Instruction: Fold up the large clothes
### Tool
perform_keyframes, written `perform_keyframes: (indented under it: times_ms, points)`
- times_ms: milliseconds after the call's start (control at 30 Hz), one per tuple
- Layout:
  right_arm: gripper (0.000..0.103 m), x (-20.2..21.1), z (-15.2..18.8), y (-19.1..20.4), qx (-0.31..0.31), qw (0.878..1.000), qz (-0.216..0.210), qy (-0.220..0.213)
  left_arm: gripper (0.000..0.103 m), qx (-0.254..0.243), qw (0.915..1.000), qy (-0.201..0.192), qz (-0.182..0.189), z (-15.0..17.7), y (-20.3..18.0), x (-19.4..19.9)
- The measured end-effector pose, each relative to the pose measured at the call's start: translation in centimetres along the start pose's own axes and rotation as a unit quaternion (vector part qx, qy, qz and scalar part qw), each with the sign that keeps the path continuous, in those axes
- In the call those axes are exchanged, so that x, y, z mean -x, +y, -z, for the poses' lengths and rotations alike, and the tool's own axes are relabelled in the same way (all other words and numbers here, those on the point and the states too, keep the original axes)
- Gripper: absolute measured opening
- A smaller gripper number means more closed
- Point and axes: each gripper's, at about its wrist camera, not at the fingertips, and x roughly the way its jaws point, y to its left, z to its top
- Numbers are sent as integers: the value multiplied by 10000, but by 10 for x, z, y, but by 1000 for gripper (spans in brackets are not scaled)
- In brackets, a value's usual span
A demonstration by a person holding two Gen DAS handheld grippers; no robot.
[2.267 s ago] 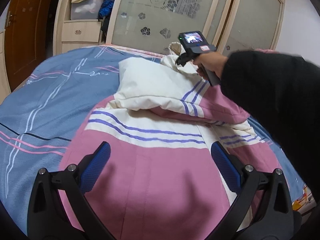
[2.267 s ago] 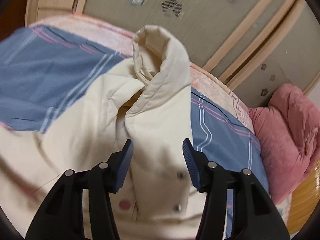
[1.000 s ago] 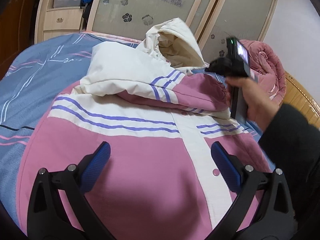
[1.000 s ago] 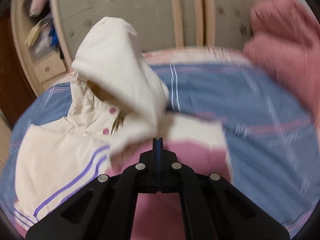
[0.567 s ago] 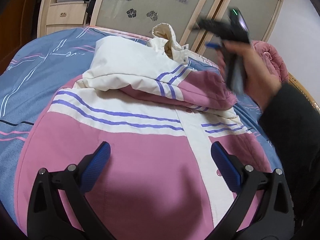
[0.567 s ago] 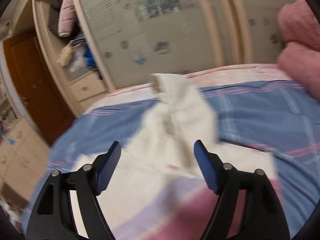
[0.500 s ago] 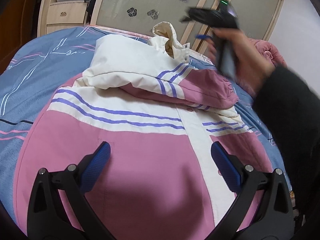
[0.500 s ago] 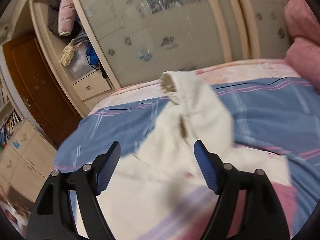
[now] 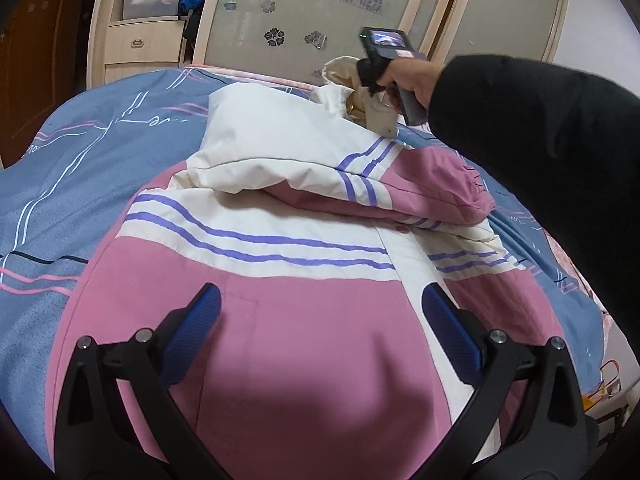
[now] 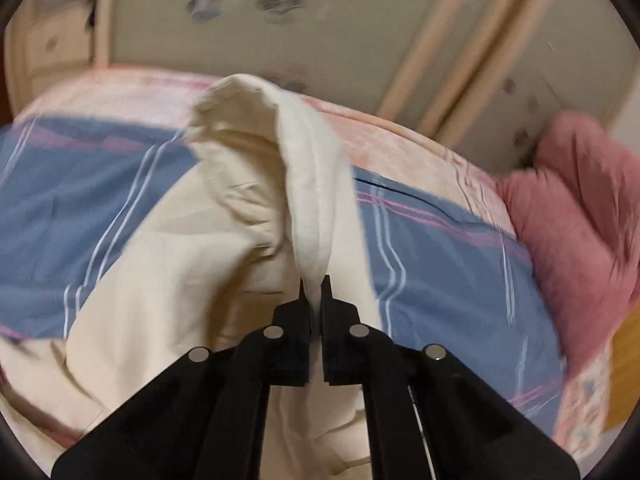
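Right gripper (image 10: pixel 315 286): open half second ago, now pinching cream hood (image 10: pixel 308 184) edge at far end of jacket (image 9: pixel 304 320); hood fold likely beginning. Jacket lying on bed (image 9: pixel 80 168), sleeve folded across. Left gripper (image 9: pixel 320 322): hovering wide, empty.

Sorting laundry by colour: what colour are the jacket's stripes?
Purple stripes on the padded jacket's cream band, clearest in the left wrist view.

The left hand-held gripper (image 9: pixel 320 328) sits at the bottom of its frame, blue-padded fingers (image 9: pixel 192 328) spread wide apart, nothing between them. The right hand-held gripper (image 10: pixel 315 286), at lower centre of its own view, has its jaws pinched together on cream fabric. A black-sleeved arm (image 9: pixel 540 152) reaches in from the right, its hand (image 9: pixel 412 80) gripping the handle.
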Motion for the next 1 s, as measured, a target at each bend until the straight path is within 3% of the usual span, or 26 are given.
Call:
perform_keyframes:
  times_ms: [167, 267, 367, 433, 467, 567, 600, 667, 733, 867, 967, 1000]
  points:
    - [3, -4, 26, -67, -838, 9935, -764, -122, 101, -309, 9995, 55, 48, -5, -7, 11]
    - [3, -13, 39, -96, -1221, 9841, -1288, -60, 101, -870, 9960, -117, -143, -33, -19, 31]
    - [3, -17, 43, -104, -1194, 9799, -1599, -86, 101, -1136, 9924, 150, -457, -90, -33, 19]
    - [3, -18, 44, -106, -1189, 9779, -1717, -87, 101, -1791, 9810, 250, -701, -138, -58, -11]
    - [3, -20, 45, -108, -1232, 9760, -1796, -77, 101, -2333, 9662, 253, -1071, -163, -75, -41]
    - [3, -23, 52, -115, -1456, 9685, -2020, 24, 101, -3120, 9316, 257, -1846, -220, -102, -133]
    - [3, -24, 54, -118, -1558, 9649, -2112, 50, 101, -3134, 9289, 344, -1942, -236, -104, -159]
    - [3, -27, 53, -118, -1592, 9626, -2194, 61, 101, -2790, 9388, 668, -1907, -276, -104, -227]
    - [3, -28, 51, -113, -1476, 9647, -2180, 44, 101, -2741, 9420, 822, -1753, -299, -108, -271]
    - [3, -30, 50, -115, -1525, 9610, -2305, 55, 101, -3112, 9216, 1032, -2078, -311, -129, -341]
    - [3, -32, 53, -117, -1515, 9623, -2254, 117, 101, -3456, 8936, 1395, -2503, -308, -134, -400]
    - [3, -33, 55, -118, -1518, 9633, -2208, 168, 101, -3378, 8893, 1477, -2707, -309, -128, -412]
